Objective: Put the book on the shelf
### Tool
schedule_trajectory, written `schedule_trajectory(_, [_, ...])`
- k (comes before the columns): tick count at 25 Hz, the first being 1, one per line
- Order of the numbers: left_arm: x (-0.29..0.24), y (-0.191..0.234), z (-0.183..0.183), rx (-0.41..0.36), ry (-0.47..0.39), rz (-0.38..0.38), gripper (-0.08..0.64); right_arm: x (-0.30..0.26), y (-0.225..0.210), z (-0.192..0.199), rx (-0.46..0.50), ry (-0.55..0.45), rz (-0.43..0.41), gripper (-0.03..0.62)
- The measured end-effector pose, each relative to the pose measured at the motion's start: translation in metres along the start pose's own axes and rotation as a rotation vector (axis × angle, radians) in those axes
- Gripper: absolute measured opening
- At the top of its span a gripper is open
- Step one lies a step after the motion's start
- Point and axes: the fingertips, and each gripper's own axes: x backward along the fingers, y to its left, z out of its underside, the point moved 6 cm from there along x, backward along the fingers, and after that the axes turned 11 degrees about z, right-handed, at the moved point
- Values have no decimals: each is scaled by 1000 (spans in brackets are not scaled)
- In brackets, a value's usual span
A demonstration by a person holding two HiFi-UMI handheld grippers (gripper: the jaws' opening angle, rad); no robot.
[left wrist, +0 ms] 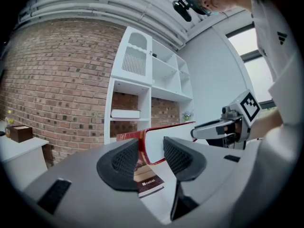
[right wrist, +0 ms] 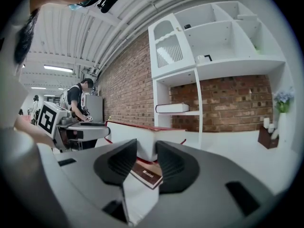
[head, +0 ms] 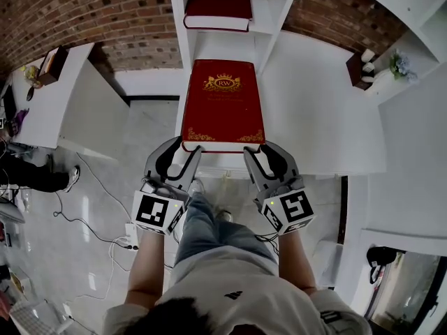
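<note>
A thick red book (head: 223, 103) with a gold crest lies flat and level in front of me, its far end toward the white shelf unit (head: 276, 19). My left gripper (head: 186, 146) is shut on its near left corner and my right gripper (head: 258, 149) on its near right corner. In the left gripper view the book's page edge (left wrist: 156, 144) fills the gap between the pads (left wrist: 124, 161). The right gripper view shows the same grip on the book (right wrist: 142, 137). A second red book (head: 218, 5) lies flat on a shelf board above. A thin brown book (left wrist: 149, 182) rests on the counter underneath.
The white counter (head: 328, 117) runs right of the shelf unit, with a small dark box (head: 357, 68) and flowers (head: 399, 65) at its far end. Another counter at the left carries a brown box (head: 52, 63). Cables lie on the floor (head: 105, 208). A person (right wrist: 78, 99) stands far off.
</note>
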Motion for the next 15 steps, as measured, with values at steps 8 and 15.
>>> schedule_trajectory(8, [10,-16,-32,-35,-47,-16,172,20,1,-29,14,-44,-5,138])
schedule_trajectory(15, [16,-28,-63,-71,-77,-26,172,35,-1,-56,16,-83,-7,138])
